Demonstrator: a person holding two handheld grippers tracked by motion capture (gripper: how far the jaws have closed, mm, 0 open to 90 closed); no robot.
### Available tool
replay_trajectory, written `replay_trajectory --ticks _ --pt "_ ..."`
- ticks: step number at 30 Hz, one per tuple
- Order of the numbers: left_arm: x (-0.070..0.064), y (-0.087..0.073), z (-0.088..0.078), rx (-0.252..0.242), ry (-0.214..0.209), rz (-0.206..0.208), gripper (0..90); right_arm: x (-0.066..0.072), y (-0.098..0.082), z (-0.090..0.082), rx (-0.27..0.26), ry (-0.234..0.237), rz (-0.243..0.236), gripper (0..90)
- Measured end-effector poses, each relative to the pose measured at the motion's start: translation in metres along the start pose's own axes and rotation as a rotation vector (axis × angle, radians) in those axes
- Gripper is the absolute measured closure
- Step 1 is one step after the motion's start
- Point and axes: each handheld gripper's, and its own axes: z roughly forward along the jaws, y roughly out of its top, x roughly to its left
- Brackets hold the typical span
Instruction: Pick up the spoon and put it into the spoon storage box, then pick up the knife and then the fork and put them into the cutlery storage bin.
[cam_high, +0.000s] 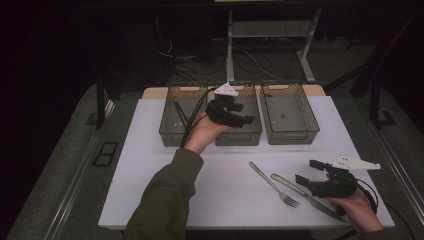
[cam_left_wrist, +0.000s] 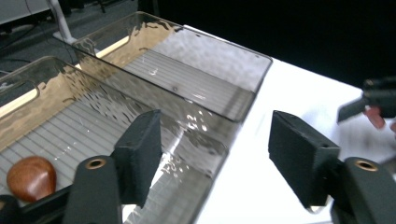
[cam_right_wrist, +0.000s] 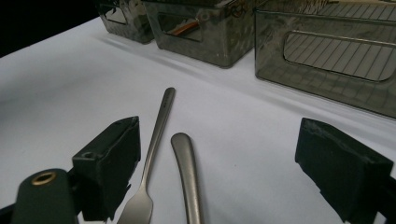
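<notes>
Over the middle bin (cam_high: 239, 131), the left gripper (cam_high: 240, 113) hangs with its jaws apart and nothing between them. A brown wooden piece (cam_left_wrist: 31, 178) lies inside that bin. Near the table's front edge, the right gripper (cam_high: 314, 171) waits wide open by the fork (cam_high: 274, 184) and the knife (cam_high: 306, 196). These two lie very close together, so the jaws might catch both or push one away.

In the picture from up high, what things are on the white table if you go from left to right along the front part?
The fork → the knife → the right gripper, jaws open above the knife, holding nothing.
</notes>
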Motion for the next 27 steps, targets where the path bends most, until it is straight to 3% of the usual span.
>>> replay_trajectory --ticks 8,16,27 --pt "-0.016 -0.020 -0.018 -0.021 -0.014 0.015 21.7 0.004 0.001 -0.002 0.023 -0.020 -0.054 11.5" --pt "-0.029 -0.044 -0.030 -0.021 -0.004 0.041 17.1 0.006 0.001 -0.003 0.037 -0.013 -0.047 11.0" --pt "-0.041 -0.090 -0.052 -0.032 0.016 0.024 7.0 0.004 0.000 -0.003 0.047 -0.005 -0.041 11.0"
